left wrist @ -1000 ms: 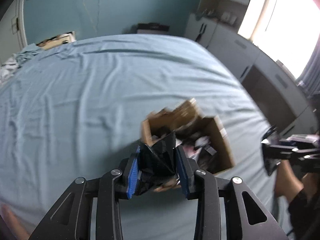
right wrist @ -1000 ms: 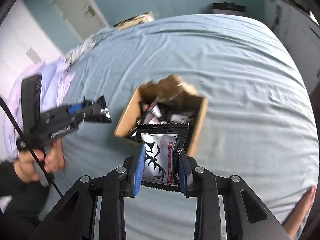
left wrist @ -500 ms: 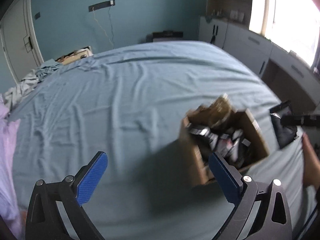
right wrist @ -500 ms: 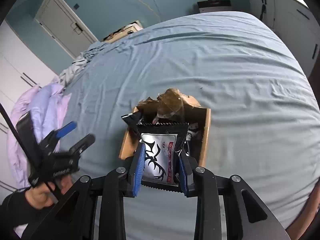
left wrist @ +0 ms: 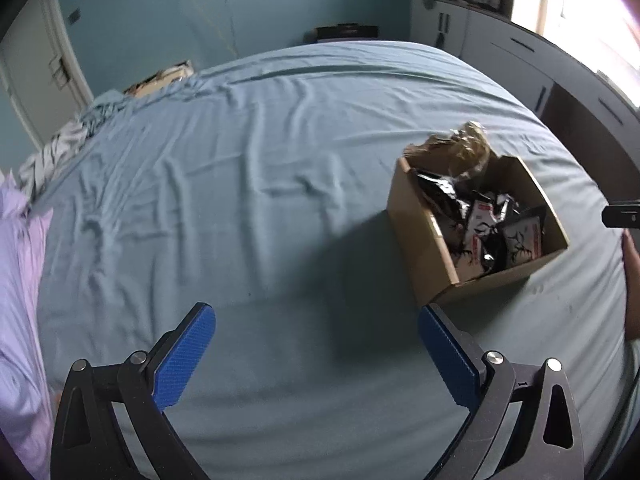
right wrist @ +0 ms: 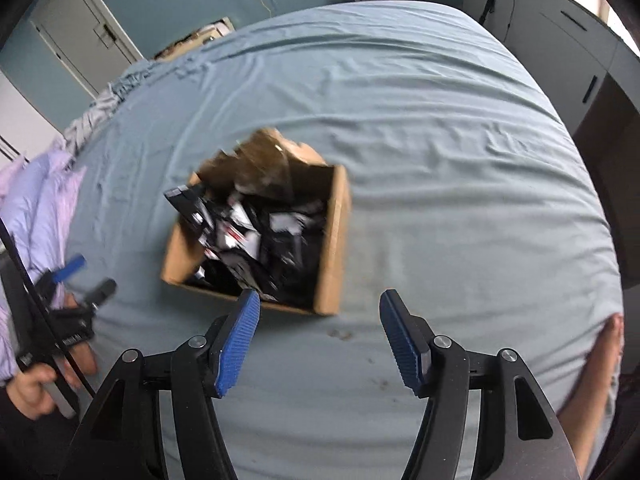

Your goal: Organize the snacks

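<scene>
A cardboard box (left wrist: 424, 236) is seen on a bed covered w/ a blue sheet (left wrist: 248, 184); all places below are given relative to that box.

Snack packets (left wrist: 484, 232), black & white w/ an antler-like print and some red, are piled inside the box, filling it to approx. the rim. One dark packet (right wrist: 188, 204) is seen poking over the box's left wall in the right wrist view. Crumpled brown paper or a torn flap (left wrist: 464, 148) stands up at the box's far end.

Left gripper (left wrist: 316, 344): jaws are spread fully apart, nothing is held betw. them. It is placed to the left of the box, on the near side, above bare sheet; its right blue pad (left wrist: 448, 356) is seen just below the box's near corner. In the right wrist view the same gripper (right wrist: 86, 278) is seen well left of the box, gripped by a hand (right wrist: 30, 390).

Right gripper (right wrist: 318, 340): jaws are opening, nothing is pressed betw. the pads. It is held on the near side of the box, w/ its left pad (right wrist: 236, 344) overlapping the box's near edge in view, the right pad beyond the box's near right corner. The packets directly ahead are blurred.

A lilac duvet (right wrist: 36, 208) lies far left of the box. Grey cabinets (left wrist: 512, 56) are seen beyond the box to the right, a door (right wrist: 80, 36) far beyond it to the left.
</scene>
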Action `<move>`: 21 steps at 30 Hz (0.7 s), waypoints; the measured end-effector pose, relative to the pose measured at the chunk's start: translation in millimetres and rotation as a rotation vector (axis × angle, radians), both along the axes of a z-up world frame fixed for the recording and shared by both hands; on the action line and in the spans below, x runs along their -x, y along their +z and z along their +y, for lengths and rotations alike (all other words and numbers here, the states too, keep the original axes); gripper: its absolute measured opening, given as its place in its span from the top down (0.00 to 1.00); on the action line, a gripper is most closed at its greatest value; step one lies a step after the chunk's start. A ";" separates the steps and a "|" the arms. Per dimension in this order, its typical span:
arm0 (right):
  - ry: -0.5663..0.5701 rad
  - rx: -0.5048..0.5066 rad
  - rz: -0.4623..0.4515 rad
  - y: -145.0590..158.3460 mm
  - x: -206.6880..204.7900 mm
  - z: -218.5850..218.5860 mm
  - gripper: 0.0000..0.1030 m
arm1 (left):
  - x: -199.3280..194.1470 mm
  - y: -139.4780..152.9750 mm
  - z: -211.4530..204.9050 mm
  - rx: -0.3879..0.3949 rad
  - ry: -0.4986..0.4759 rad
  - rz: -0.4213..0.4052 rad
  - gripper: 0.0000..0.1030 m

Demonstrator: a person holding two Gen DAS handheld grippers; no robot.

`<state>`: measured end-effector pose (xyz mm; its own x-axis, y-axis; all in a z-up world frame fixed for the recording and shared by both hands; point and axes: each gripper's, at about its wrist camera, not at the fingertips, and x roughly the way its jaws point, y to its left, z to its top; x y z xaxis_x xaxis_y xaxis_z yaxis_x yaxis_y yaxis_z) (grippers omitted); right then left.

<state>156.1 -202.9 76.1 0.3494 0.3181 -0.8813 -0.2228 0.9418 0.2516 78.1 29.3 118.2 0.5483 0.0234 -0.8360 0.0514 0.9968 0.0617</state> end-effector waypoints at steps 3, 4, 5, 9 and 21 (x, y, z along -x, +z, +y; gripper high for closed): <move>0.020 0.018 -0.013 7.2 10.7 -0.4 0.40 | 3.3 1.2 -10.1 -0.034 -0.026 -0.014 0.00; 0.028 0.022 -0.028 10.1 16.0 -0.1 0.40 | 6.3 0.4 -15.1 -0.050 -0.033 -0.019 0.00; 0.034 0.025 -0.042 10.0 19.8 0.4 0.40 | 7.9 0.1 -17.9 -0.060 -0.038 -0.023 0.00; 0.060 0.072 -0.130 13.2 41.4 5.0 0.40 | 20.4 -2.5 -35.9 -0.088 -0.077 -0.009 0.00; 0.068 0.097 -0.188 8.2 63.2 4.4 0.40 | 59.2 8.9 -86.9 -0.160 -0.196 -0.059 0.00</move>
